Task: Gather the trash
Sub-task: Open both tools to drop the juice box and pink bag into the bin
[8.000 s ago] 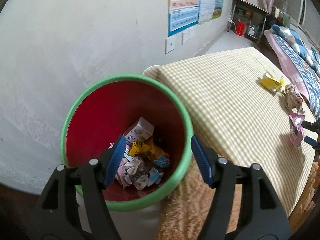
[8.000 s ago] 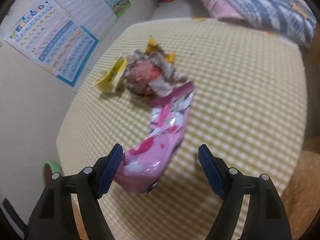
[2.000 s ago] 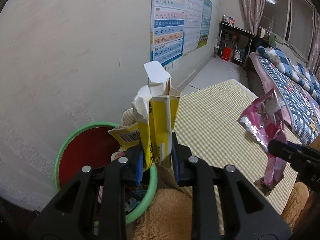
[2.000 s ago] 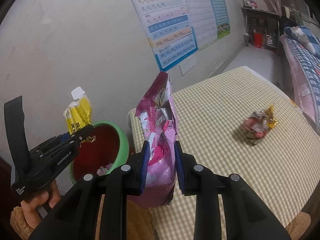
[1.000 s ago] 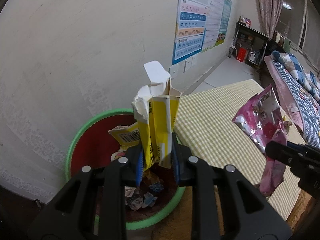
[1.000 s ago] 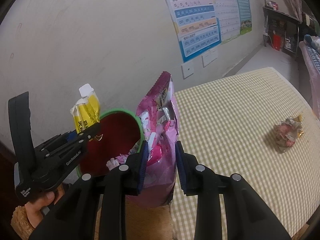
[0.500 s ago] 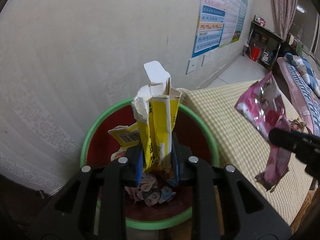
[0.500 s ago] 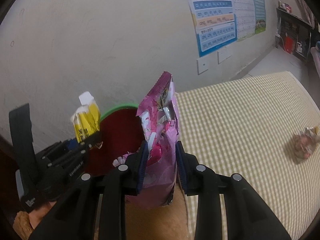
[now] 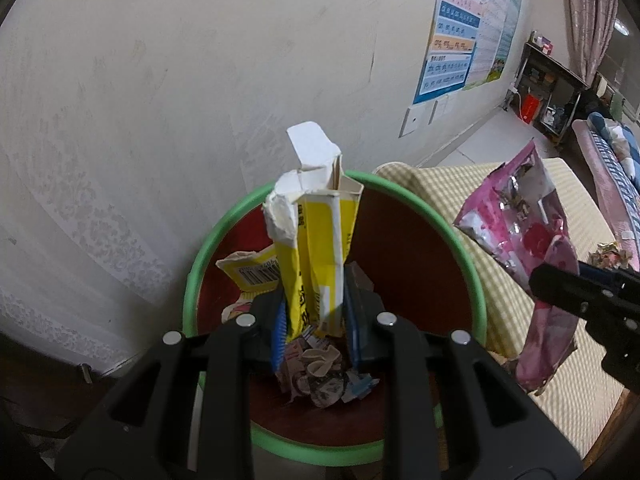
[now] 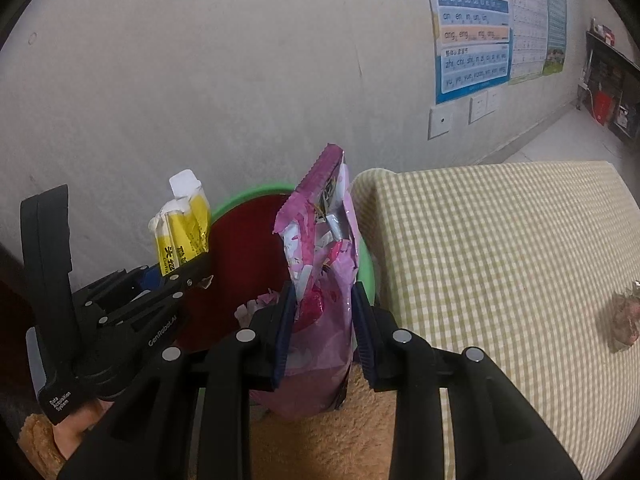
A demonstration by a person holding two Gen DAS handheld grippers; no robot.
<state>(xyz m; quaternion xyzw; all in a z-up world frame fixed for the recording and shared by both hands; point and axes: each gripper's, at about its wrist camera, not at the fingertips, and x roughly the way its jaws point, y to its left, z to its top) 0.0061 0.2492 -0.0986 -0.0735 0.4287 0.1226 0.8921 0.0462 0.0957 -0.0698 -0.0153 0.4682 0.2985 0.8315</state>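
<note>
Yellow torn cardboard carton (image 9: 316,248) stands clamped in the left gripper (image 9: 316,330), directly above the green-rimmed red plastic bin (image 9: 460,248); the right gripper (image 10: 322,330) pinches a crumpled pink foil snack bag (image 10: 320,248) just beside the rim. Drop-off is in hand — next, each claw likely needs to open over the bin.

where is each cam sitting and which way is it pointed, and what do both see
Left wrist: rides the left gripper, aimed down into the green-rimmed bin; its jaws clamp the yellow carton, and the right gripper's black body enters at right.
Right wrist: rides the right gripper, looking toward the bin's far rim and the wall; its jaws clamp the pink wrapper, with the left gripper and a hand at lower left.
Shared: bin, carton, wrapper, checked cloth, wall posters.
</note>
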